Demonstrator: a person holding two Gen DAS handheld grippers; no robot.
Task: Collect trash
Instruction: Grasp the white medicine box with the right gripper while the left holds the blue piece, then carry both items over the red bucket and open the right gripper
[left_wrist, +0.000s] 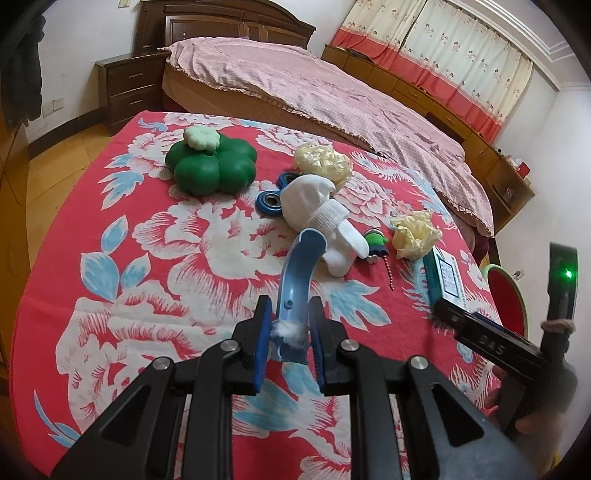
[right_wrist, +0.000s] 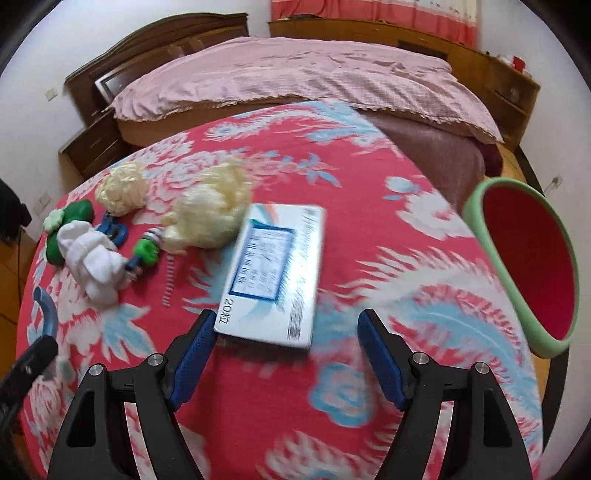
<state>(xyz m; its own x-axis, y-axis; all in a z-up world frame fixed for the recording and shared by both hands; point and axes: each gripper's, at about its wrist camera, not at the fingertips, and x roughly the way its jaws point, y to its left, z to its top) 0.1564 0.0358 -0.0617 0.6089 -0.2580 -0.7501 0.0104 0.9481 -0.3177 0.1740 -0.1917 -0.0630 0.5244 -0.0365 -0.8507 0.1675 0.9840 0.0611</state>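
My left gripper (left_wrist: 290, 314) is shut on the near end of a curved blue plastic strip (left_wrist: 295, 273) that arcs up over the red floral tablecloth (left_wrist: 147, 258). A tuft of white fluff sticks to the strip between the pads. In the right wrist view, my right gripper (right_wrist: 286, 328) stands open low over the table. The near end of a blue and white box (right_wrist: 273, 266) lies between its fingertips, its corner close to the left pad. Two crumpled yellowish paper balls (right_wrist: 210, 218) (right_wrist: 122, 192) lie beyond the box. A red bin with a green rim (right_wrist: 480, 206) stands off the table's right side.
A white sock bundle (left_wrist: 325, 218), a blue fidget spinner (left_wrist: 271, 201), a small green toy on a bead chain (left_wrist: 376, 240) and a green flower-shaped container (left_wrist: 210, 166) lie mid-table. A bed with a pink cover (left_wrist: 314, 85) stands behind the table, with a nightstand (left_wrist: 129, 88) at its left.
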